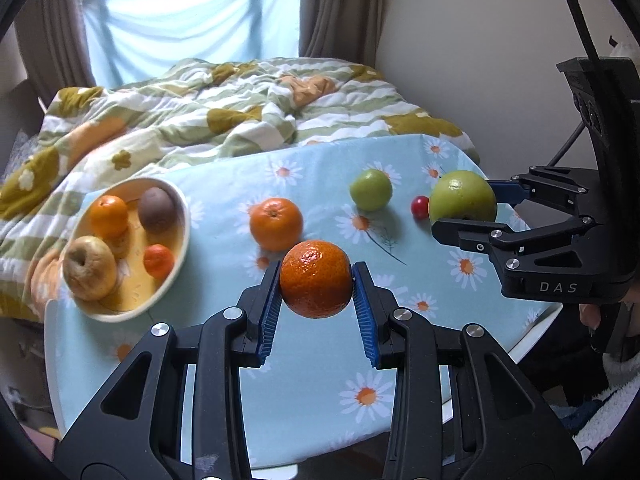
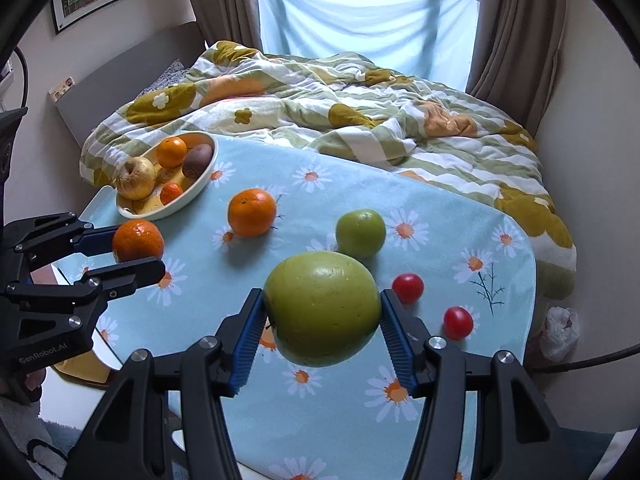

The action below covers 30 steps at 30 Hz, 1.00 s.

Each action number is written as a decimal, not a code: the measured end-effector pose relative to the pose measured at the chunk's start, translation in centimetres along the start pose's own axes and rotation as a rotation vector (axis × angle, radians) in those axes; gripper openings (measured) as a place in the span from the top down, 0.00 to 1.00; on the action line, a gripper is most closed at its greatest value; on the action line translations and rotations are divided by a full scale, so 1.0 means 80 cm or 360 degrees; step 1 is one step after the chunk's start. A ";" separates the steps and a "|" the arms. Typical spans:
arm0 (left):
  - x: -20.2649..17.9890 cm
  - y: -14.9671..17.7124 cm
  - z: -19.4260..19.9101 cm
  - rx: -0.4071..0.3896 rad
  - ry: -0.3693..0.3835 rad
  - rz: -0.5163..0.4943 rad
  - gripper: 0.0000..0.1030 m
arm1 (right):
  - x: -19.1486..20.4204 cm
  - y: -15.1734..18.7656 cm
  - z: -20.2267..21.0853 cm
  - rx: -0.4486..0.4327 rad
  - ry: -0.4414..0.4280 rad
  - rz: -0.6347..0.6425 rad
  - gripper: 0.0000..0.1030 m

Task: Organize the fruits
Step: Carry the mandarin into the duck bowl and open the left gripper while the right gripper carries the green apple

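Orange (image 1: pixel 315 279) between left gripper (image 1: pixel 316 280) pads

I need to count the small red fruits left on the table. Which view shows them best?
The right wrist view: both red fruits lie in the open on the tablecloth. The left wrist view shows only one, partly behind the big green apple.
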<state>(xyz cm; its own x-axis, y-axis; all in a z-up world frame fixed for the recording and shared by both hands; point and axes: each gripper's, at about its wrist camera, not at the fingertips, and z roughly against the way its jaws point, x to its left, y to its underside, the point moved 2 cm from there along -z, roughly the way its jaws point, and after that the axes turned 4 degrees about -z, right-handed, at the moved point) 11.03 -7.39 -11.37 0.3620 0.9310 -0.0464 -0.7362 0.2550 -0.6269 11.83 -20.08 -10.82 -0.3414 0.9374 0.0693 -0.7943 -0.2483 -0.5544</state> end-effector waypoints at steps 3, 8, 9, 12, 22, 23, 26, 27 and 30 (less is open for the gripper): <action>0.028 -0.003 0.008 -0.0010 -0.0013 0.0004 0.60 | 0.025 -0.015 -0.004 -0.0008 -0.0018 0.0012 0.49; 0.079 -0.007 0.017 -0.0018 -0.0019 0.0003 0.60 | 0.065 -0.042 -0.015 -0.0021 -0.0033 0.0014 0.49; 0.089 -0.009 0.018 -0.0019 -0.0019 0.0002 0.60 | 0.073 -0.049 -0.018 -0.0022 -0.0037 0.0012 0.49; 0.123 -0.012 0.018 -0.0021 -0.0017 0.0003 0.60 | 0.096 -0.066 -0.028 -0.0028 -0.0038 0.0007 0.49; 0.231 -0.024 0.011 -0.0019 -0.0028 -0.0002 0.60 | 0.163 -0.117 -0.068 -0.0032 -0.0028 -0.0035 0.49; 0.242 -0.024 0.010 -0.0016 -0.0027 -0.0002 0.60 | 0.169 -0.122 -0.073 -0.0029 -0.0032 -0.0049 0.49; 0.272 -0.024 0.004 -0.0001 -0.0024 -0.0005 0.60 | 0.183 -0.135 -0.087 -0.0022 -0.0034 -0.0080 0.49; 0.280 -0.023 0.001 0.0004 -0.0023 -0.0005 0.60 | 0.189 -0.138 -0.092 -0.0020 -0.0030 -0.0087 0.49; 0.307 -0.022 -0.009 0.0021 -0.0019 -0.0008 0.60 | 0.202 -0.148 -0.106 -0.0012 -0.0019 -0.0110 0.49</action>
<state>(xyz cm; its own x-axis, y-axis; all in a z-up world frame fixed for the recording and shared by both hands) 21.62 14.81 -12.00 0.3586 0.9329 -0.0340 -0.7420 0.2628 -0.6167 19.93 0.08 -10.15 -0.2919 0.9492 0.1176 -0.8125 -0.1812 -0.5541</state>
